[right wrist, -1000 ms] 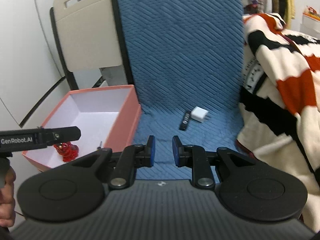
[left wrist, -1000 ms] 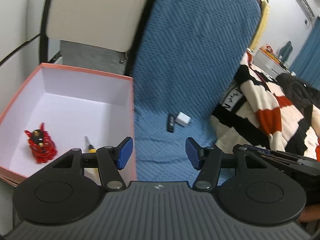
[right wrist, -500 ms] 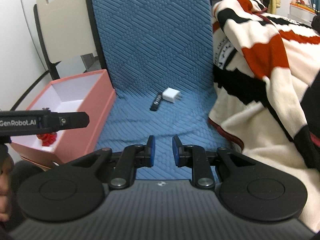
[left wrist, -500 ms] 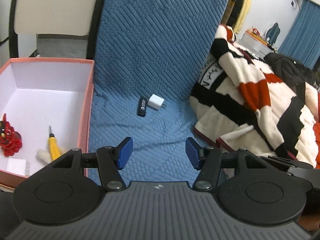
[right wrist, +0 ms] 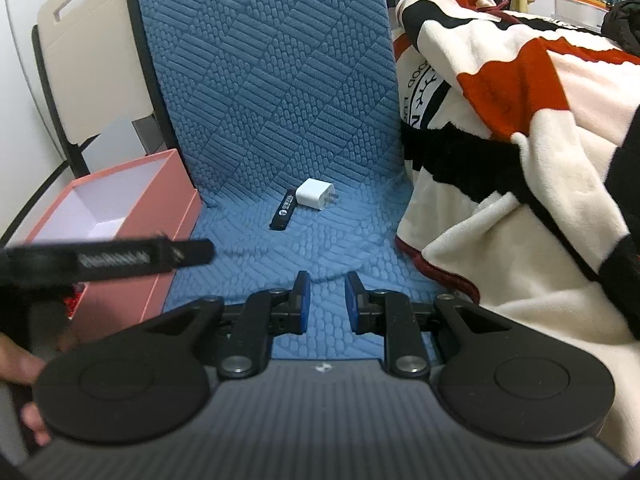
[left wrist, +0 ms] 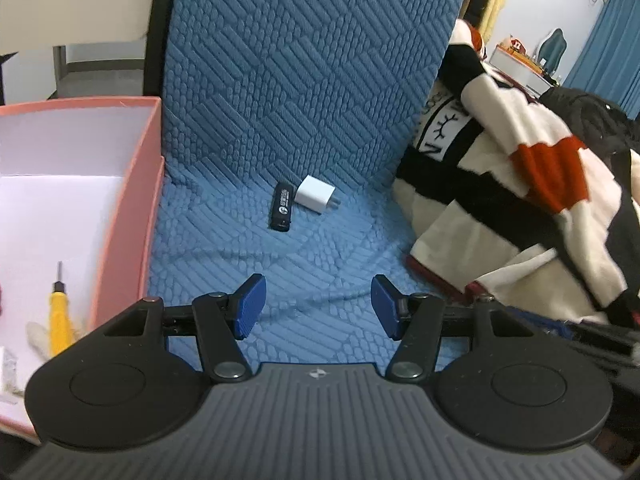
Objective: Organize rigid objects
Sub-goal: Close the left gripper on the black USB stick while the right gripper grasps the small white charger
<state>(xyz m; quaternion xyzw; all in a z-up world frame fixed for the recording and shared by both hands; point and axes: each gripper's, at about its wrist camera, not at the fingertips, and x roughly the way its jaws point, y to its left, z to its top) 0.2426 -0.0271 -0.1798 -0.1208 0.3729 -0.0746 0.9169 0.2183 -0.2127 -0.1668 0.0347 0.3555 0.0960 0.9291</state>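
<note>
A black stick-shaped device (left wrist: 282, 207) and a white plug charger (left wrist: 315, 193) lie side by side on the blue quilted cushion (left wrist: 280, 264). My left gripper (left wrist: 318, 304) hovers in front of them, open and holding nothing. The same black stick (right wrist: 283, 214) and charger (right wrist: 314, 194) show ahead in the right wrist view. My right gripper (right wrist: 327, 300) hangs over the cushion, its jaws almost together and nothing between them. At the left stands a pink box (left wrist: 132, 200) holding a yellow screwdriver (left wrist: 60, 320).
A cream, black and red blanket (left wrist: 520, 184) is piled along the right of the cushion. The pink box (right wrist: 132, 216) borders the cushion's left edge. The left gripper's body (right wrist: 120, 260) crosses the right wrist view, and a hand (right wrist: 20, 364) shows at the lower left.
Both grippers have come down and closer to the black stick and charger. The left view has swung right, so less of the box shows and the red ornament is gone from view.
</note>
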